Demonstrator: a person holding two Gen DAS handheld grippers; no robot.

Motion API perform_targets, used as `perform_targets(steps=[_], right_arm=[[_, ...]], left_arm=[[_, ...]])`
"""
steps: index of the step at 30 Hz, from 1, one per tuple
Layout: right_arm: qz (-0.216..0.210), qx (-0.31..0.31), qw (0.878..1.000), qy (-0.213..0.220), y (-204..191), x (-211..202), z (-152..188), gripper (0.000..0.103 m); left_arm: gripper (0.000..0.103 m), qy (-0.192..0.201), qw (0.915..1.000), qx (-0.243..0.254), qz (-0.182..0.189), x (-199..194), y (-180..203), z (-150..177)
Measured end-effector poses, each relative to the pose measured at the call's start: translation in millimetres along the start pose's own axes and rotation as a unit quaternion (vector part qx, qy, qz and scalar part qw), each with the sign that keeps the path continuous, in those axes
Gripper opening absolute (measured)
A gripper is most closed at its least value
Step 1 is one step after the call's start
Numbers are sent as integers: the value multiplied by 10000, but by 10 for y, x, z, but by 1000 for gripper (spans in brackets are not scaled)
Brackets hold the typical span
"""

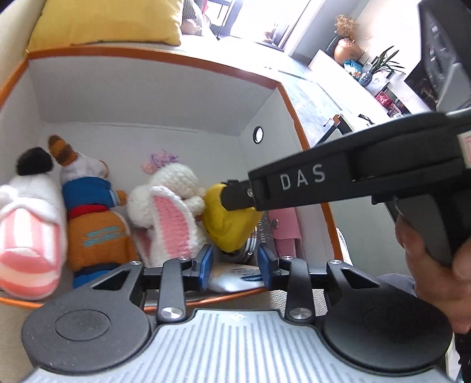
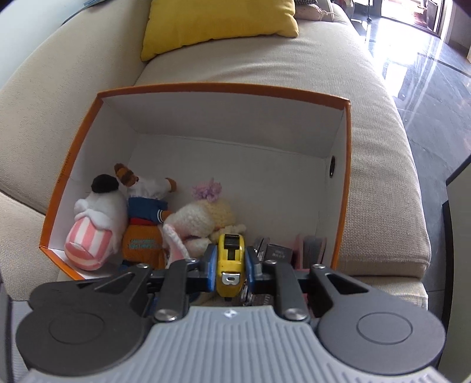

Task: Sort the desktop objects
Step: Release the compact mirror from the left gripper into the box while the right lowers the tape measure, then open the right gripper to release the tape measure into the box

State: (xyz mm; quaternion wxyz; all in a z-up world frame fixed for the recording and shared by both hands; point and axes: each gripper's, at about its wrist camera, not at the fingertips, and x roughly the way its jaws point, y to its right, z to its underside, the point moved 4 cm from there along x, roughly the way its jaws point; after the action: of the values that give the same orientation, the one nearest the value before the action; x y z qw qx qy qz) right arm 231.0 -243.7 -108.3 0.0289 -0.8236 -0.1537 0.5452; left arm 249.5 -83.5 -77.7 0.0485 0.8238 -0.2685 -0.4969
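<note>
An orange box [image 2: 223, 87] with white inner walls [image 1: 141, 91] sits on a beige sofa. My right gripper [image 2: 231, 262] is shut on a yellow tape measure [image 2: 231, 250] and hangs low over the box's near middle. In the left wrist view its black fingers [image 1: 238, 197] clamp the tape measure [image 1: 229, 227] beside a white crochet bunny [image 1: 173, 206]. My left gripper [image 1: 235, 265] stands open over the box's near rim, nothing pressed between its blue pads. Below it lies a white item with a blue label [image 1: 238, 278].
A pink-striped white plush [image 2: 94, 235] and an orange plush in a blue shirt [image 2: 144, 227] fill the box's left side. Metal pieces [image 2: 276, 250] and a pink item [image 2: 312, 247] lie at its right. A yellow cushion [image 2: 217, 20] is behind. A hand [image 1: 435, 265] holds the right gripper.
</note>
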Motion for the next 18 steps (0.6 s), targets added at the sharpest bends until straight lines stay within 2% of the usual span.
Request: perform_targets(steps=[5,9,18], right_arm=[[79,70,9999,-116,-12,-23,39,20],[194,107,9996,-155,-42,-3,36,20],[452,69,9985,-317,-133,156,-26,21]], left_arm=[[38,212,9996,-174,-30,-143,-80,30],[38,309,9984,-346,-321,-71,-133,-45],[38,493,9976,-439,-205,-174,-254,58]])
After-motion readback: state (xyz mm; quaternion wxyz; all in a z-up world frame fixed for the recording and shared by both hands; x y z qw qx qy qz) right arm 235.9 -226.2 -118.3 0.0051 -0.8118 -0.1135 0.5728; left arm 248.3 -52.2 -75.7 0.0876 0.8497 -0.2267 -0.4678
